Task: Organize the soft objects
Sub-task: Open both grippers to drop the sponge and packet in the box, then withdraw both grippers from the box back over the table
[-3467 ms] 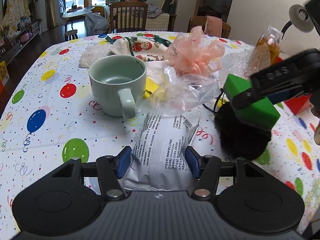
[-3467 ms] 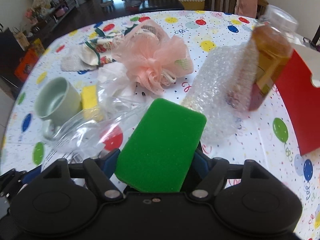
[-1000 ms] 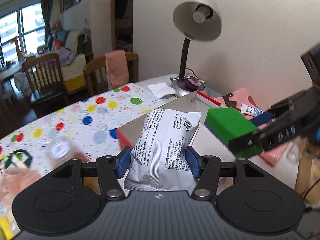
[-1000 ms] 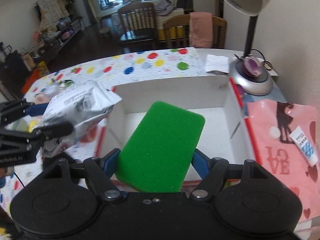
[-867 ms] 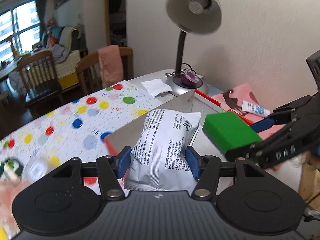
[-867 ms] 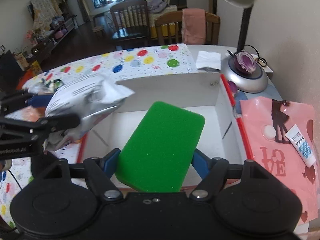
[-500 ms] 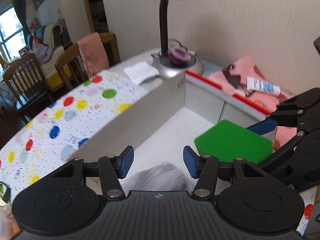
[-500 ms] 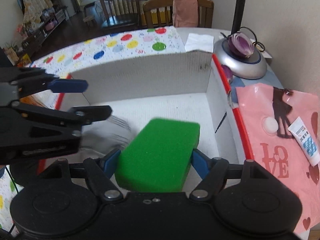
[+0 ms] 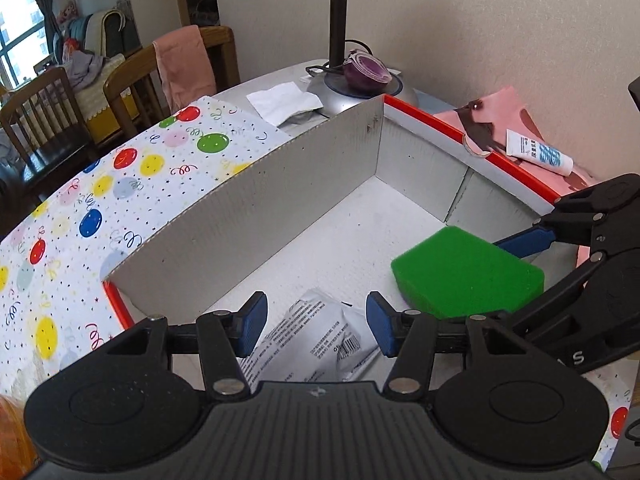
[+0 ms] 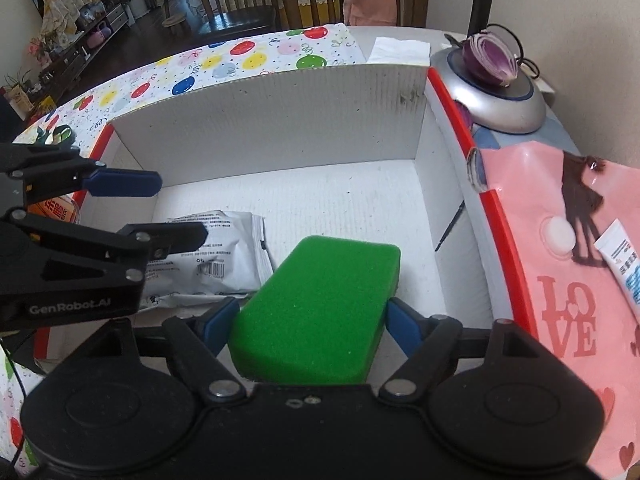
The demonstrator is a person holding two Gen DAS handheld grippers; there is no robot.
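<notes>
A white corrugated box (image 9: 280, 184) with a red rim stands on the table. A grey-white printed snack packet (image 9: 312, 332) lies loose on its floor. My left gripper (image 9: 316, 312) hovers open just over the packet, its blue pads clear of it. In the right wrist view the same packet (image 10: 216, 256) lies left of a green sponge (image 10: 320, 304). My right gripper (image 10: 312, 316) is low inside the box (image 10: 272, 120). Its jaws are opening with the sponge between them, and the sponge seems to rest on the floor. In the left wrist view the sponge (image 9: 468, 276) lies flat at the right.
A lamp base (image 10: 500, 96) with a cut purple onion (image 10: 492, 56) stands beyond the box's right corner. A pink "LOVE" bag (image 10: 568, 280) with a white tube (image 10: 624, 256) lies to the right. A balloon-print tablecloth (image 9: 120, 200), a tissue (image 9: 284, 100) and wooden chairs lie beyond.
The packet has dropped out of my left gripper onto the box floor. Both grippers have sunk into the box. The sponge has tipped down flat and the right jaws have widened.
</notes>
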